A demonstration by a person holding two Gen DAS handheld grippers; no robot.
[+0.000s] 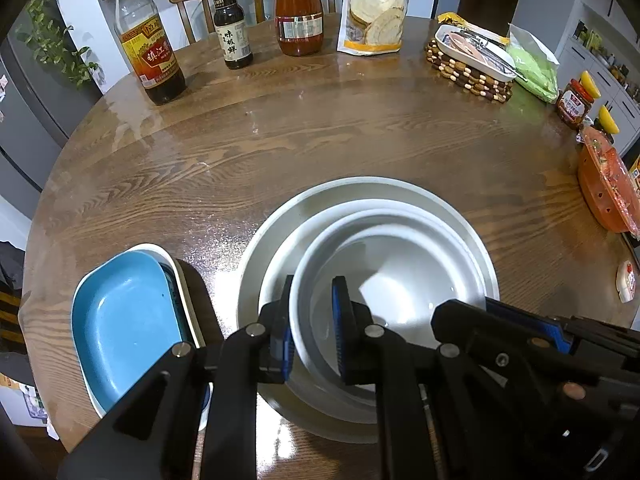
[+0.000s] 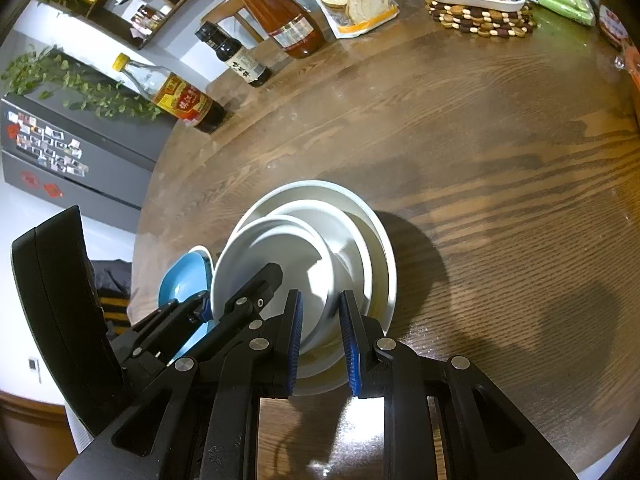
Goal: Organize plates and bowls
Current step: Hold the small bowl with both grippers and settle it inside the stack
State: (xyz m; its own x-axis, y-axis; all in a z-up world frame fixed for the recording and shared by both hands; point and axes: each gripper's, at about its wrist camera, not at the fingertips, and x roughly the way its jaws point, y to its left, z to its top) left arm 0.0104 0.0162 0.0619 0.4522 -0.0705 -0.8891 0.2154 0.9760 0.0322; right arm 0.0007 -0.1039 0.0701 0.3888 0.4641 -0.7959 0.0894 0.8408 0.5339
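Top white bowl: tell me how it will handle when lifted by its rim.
The bowl looks like glazed ceramic, so it is probably stiff and breakable. Its glossy wall may slip between the pads of the left gripper, which straddle the rim on one side. Held off-centre like that, it would likely tilt.

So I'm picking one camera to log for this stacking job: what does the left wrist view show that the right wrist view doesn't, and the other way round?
Only the left wrist view: the left gripper straddling the top white bowl's rim, a lidded red sauce jar, and an orange packaged tray.

Only the right wrist view: the right gripper, open over the bowl stack, a magnet-covered fridge, and wall shelves.

Both: nested white bowls, blue dish, vinegar bottle, flour bag, beaded trivet.
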